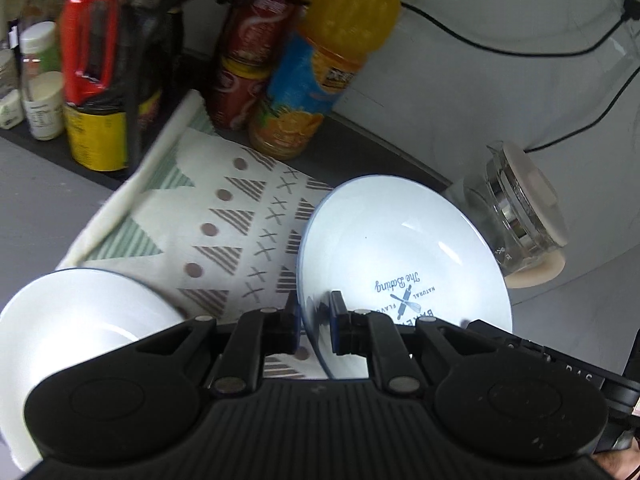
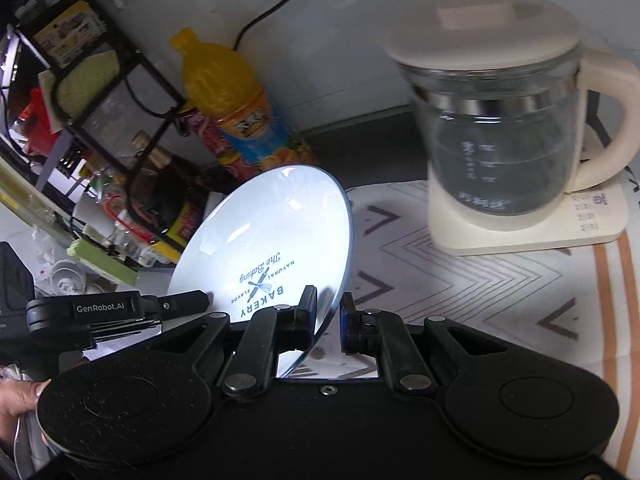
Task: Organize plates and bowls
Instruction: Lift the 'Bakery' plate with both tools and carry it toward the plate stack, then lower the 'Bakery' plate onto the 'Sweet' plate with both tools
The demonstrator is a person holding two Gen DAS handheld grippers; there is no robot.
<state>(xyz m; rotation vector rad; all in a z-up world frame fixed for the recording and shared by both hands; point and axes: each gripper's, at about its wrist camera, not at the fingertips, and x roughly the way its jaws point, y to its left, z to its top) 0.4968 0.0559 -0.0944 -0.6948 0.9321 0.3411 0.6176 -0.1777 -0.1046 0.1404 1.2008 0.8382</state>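
Both hand-held grippers, left (image 1: 314, 320) and right (image 2: 328, 320), clamp one empty plate (image 1: 404, 252); kettle (image 2: 500, 128) empty.

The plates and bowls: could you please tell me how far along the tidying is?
Nothing looks put away yet. In hand: both claws, left and right, are shut on the rim of the printed plate, holding it tilted above the patterned mat. Left to do: set it down, then deal with the plain white dish beside it.

The plate (image 2: 260, 248) says "BAKERY", "The Baking", "NATURAL" and "FLAVOR" in blue letters, and the left gripper (image 2: 202, 300) says "GenRobot.AI" in white on its black side.
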